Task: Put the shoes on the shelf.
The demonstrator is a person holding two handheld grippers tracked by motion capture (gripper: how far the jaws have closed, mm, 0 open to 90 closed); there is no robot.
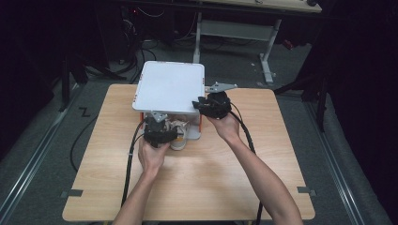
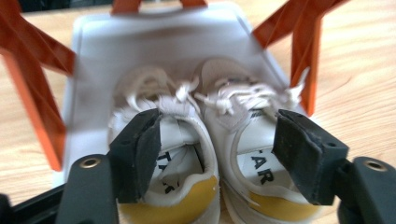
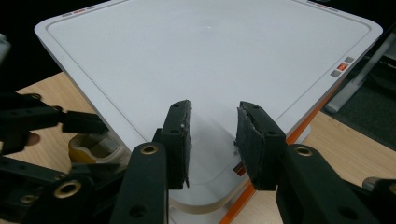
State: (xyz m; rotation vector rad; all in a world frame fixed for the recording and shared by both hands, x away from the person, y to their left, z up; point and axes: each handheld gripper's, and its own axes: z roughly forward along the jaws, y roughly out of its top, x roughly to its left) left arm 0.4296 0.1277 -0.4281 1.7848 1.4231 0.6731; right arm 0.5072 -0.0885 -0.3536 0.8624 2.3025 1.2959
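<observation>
on my high view the white two-level rack (image 1: 169,86) stands at the twelve o'clock side of the wooden tabletop (image 1: 197,178), its flat top shelf (image 3: 210,60) carried on orange legs (image 2: 32,88). a pair of small white shoes (image 2: 196,135) with yellow heels sits side by side on the rack's lower tray (image 2: 93,51), toes pointing to twelve o'clock in my left gripper view, laces loose on top, heels at the tray's near edge

my left claw (image 2: 219,154) is at the six o'clock edge of the rack, level with the lower tray. its jaws are spread: one pad is in the opening of the left-hand shoe (image 2: 163,154), the other is at the outer side of the right-hand shoe (image 2: 252,149), and i can't tell whether either pad touches; nothing is pinched

my right claw (image 3: 212,140) is at the rack's four o'clock corner as the high view shows it, at top-shelf height. its jaws are partly spread on either side of the shelf's corner edge; i cannot tell whether the pads press on it. in the right gripper view the left claw and a yellow heel show under the shelf at eight o'clock
</observation>
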